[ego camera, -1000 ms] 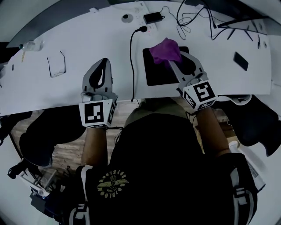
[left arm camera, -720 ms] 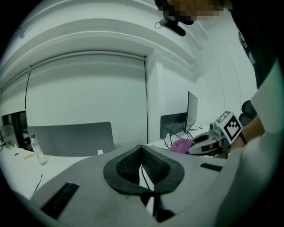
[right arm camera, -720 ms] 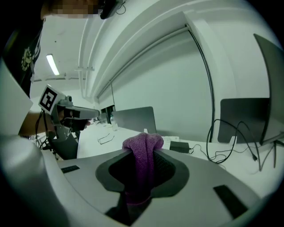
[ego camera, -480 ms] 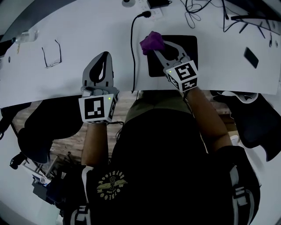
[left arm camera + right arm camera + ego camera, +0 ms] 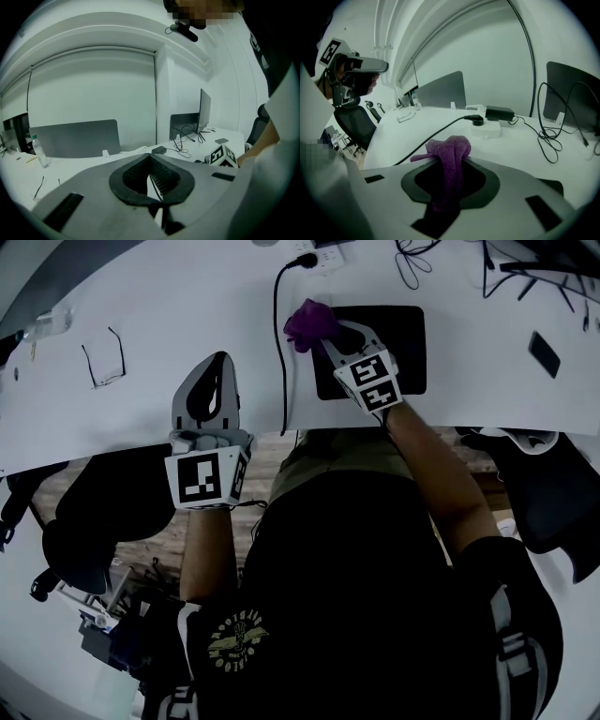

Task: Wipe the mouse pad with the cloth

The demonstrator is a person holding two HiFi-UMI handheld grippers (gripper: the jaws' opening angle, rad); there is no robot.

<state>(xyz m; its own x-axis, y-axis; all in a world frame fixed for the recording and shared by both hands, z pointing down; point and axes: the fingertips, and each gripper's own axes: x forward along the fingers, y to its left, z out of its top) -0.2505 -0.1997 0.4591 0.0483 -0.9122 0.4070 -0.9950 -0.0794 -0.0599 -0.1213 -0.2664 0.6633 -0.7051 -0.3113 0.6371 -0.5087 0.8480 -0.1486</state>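
A black mouse pad (image 5: 403, 338) lies on the white desk (image 5: 159, 399) in the head view. My right gripper (image 5: 323, 334) is shut on a purple cloth (image 5: 307, 322), which bunches at the pad's upper left corner. In the right gripper view the purple cloth (image 5: 449, 165) hangs pinched between the jaws. My left gripper (image 5: 208, 381) rests over the desk's near edge, left of the pad, shut with nothing in it. In the left gripper view the left gripper (image 5: 151, 176) has its ribbed pads together.
A black cable (image 5: 278, 352) runs down the desk between the grippers to a white power strip (image 5: 487, 129). Glasses (image 5: 101, 357) lie at the left, a dark phone (image 5: 543, 353) at the right, tangled cables (image 5: 422, 259) behind the pad. A black office chair (image 5: 553, 493) stands at the right.
My right gripper has carried the purple cloth leftward across the mouse pad to its left edge. The left gripper has stayed in place.
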